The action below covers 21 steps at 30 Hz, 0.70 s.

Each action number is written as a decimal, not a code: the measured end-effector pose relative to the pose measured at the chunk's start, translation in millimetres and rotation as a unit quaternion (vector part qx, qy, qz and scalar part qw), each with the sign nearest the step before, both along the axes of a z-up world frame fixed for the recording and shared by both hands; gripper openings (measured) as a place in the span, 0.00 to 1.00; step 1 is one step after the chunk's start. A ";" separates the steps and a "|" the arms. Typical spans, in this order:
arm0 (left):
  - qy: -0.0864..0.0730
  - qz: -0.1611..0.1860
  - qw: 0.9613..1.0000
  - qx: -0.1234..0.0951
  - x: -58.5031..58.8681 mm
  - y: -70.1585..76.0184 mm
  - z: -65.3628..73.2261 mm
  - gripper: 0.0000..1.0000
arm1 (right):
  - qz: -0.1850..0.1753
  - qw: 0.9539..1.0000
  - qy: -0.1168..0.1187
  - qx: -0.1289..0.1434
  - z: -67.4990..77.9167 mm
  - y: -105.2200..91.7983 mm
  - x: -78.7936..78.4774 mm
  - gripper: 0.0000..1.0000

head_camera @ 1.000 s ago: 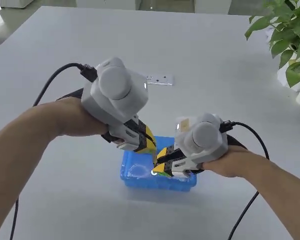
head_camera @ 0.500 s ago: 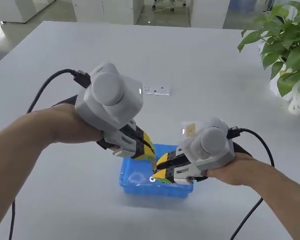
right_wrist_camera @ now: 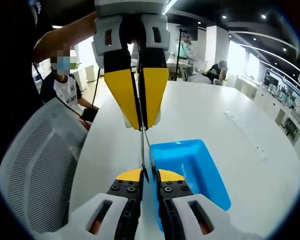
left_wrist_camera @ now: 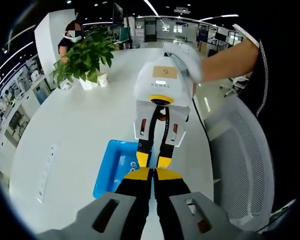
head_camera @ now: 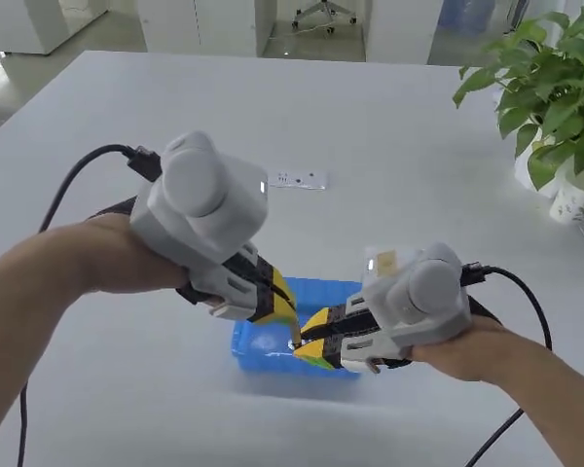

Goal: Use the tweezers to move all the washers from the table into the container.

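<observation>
Left tool (head_camera: 288,316): I see its yellow-tipped jaws pressed together on the tweezers (right_wrist_camera: 146,150), gripping them by the upper part. The right gripper view shows the two thin prongs hanging out below the jaws.
Right tool (head_camera: 308,341): it points straight at the left tool, tip to tip. Its jaws stand a narrow slot apart, with the tweezers' points inside that slot. I cannot tell whether the jaws press on the points.
Tweezers: they run from the left tool's jaws to the right tool's jaw tips. The prongs are slightly parted, and I cannot make out whether they hold anything.
Container (head_camera: 258,342): a blue, shallow, rectangular tray resting on the table (head_camera: 370,126), directly under the two meeting tools. In the right gripper view its rim lies just beside the tweezers' points.
Hands: I hold one tool in each hand, with a black cable trailing from each one.
Card (head_camera: 302,180): a small, flat, white card lying on the table beyond the container, well apart from it.
Plant (head_camera: 545,107): a leafy green plant in a white pot at the far right edge of the table.
Chair (right_wrist_camera: 35,160): a grey mesh-backed chair drawn up at the table's edge.
</observation>
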<state>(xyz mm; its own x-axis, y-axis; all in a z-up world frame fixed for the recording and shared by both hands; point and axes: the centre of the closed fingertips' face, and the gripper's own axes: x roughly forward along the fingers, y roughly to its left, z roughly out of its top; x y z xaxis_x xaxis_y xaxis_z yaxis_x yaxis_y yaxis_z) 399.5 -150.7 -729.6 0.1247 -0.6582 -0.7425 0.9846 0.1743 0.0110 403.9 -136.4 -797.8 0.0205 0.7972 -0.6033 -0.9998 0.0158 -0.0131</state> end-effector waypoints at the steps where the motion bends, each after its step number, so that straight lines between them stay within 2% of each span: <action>1: 0.000 -0.001 1.000 -0.002 -1.7 -0.4 0.3 0.05 | 0.001 1.000 0.001 0.001 0.3 -0.2 -1.7 0.12; 13: 0.004 -0.011 1.000 -0.025 -19.3 -5.3 -0.3 0.05 | 0.006 1.000 0.008 0.008 -0.8 -4.5 -21.3 0.11; 21: 0.001 -0.011 0.999 -0.038 -23.9 -7.7 1.6 0.05 | 0.000 1.000 0.013 0.020 -0.1 -4.6 -26.4 0.12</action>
